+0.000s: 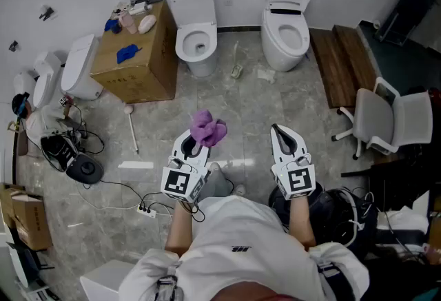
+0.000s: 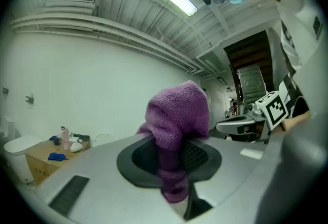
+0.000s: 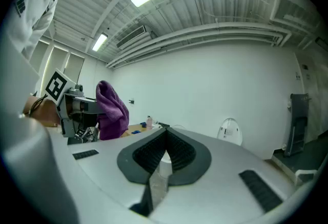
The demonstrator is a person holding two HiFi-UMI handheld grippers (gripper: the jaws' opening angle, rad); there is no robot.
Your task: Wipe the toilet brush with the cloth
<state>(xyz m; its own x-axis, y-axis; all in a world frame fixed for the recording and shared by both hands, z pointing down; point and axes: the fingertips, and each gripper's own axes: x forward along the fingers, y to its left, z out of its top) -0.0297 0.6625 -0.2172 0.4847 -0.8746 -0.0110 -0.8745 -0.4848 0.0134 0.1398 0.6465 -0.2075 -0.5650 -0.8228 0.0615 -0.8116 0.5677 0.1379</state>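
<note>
A purple cloth [image 1: 207, 129] is bunched up and pinched in my left gripper [image 1: 196, 146], which is held over the floor in front of me. In the left gripper view the cloth [image 2: 177, 115] stands up between the jaws of the gripper [image 2: 171, 159] and hides what lies beyond. My right gripper [image 1: 279, 133] is beside it to the right, shut with nothing in it; its pads meet in the right gripper view [image 3: 165, 150]. A thin white toilet brush [image 1: 131, 129] lies on the floor to the left, apart from both grippers.
A cardboard box [image 1: 134, 55] with small items on top stands at the back left. Two toilets [image 1: 196, 31] [image 1: 286, 17] stand against the far wall. A white chair [image 1: 386, 120] and a wooden bench [image 1: 341, 62] are at the right. Cables and a power strip [image 1: 145, 209] lie at the left.
</note>
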